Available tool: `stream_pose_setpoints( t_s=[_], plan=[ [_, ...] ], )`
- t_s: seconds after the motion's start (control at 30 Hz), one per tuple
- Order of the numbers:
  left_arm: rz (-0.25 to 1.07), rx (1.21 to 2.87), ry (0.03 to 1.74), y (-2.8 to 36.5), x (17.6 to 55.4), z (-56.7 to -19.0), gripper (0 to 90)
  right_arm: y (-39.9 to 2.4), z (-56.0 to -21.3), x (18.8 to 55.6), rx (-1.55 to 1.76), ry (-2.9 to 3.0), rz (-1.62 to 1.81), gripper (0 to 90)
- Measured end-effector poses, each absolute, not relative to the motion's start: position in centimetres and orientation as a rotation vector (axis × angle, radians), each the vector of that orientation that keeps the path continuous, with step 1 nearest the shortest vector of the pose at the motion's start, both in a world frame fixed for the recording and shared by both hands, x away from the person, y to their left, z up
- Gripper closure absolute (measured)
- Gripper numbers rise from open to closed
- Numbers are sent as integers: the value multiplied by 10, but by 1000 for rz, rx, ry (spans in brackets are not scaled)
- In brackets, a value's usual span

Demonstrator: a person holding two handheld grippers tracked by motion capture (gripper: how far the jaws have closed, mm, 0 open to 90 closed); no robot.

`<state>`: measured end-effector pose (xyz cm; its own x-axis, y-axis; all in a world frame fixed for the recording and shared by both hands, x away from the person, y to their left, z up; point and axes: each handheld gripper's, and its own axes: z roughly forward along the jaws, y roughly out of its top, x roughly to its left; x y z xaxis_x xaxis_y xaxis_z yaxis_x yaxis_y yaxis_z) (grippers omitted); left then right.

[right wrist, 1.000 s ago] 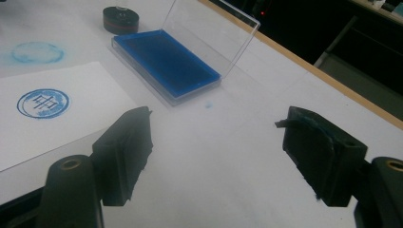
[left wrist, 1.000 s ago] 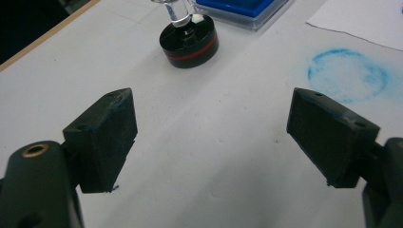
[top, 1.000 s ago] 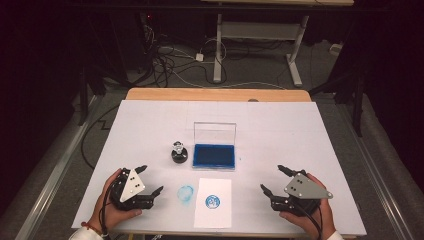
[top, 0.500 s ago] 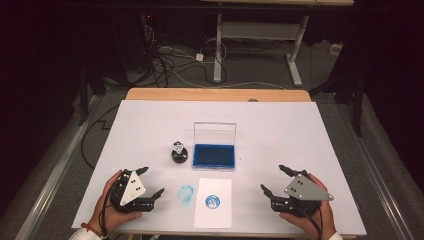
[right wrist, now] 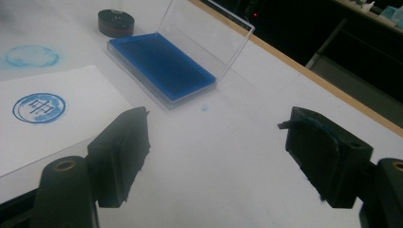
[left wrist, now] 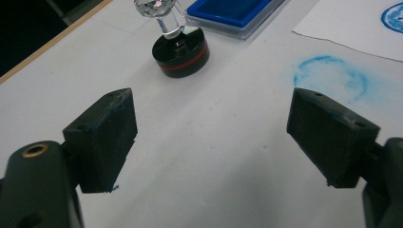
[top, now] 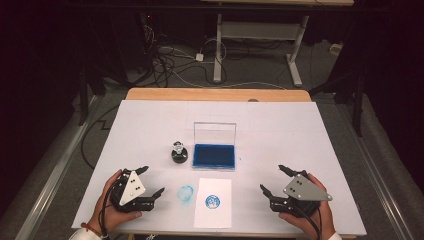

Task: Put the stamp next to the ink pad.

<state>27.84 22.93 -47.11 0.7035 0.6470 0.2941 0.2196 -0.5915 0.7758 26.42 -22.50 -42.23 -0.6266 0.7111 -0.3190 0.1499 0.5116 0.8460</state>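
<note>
Stamp (top: 178, 152) beside ink pad (top: 214, 155), paper (top: 213, 202) nearer

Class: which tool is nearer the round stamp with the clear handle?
Left. The left tool sits just in front of the stamp, slightly to its left; the right tool lies far across the paper.
</note>
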Motion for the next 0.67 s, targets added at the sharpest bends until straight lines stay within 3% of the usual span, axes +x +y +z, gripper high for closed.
stream_pose_setpoints(
  t_s=[0.67],
  plan=[
    [752, 2164, 672, 225, 287, -468, 166, -231, -424, 270, 701, 2079, 1075, 222]
  ],
)
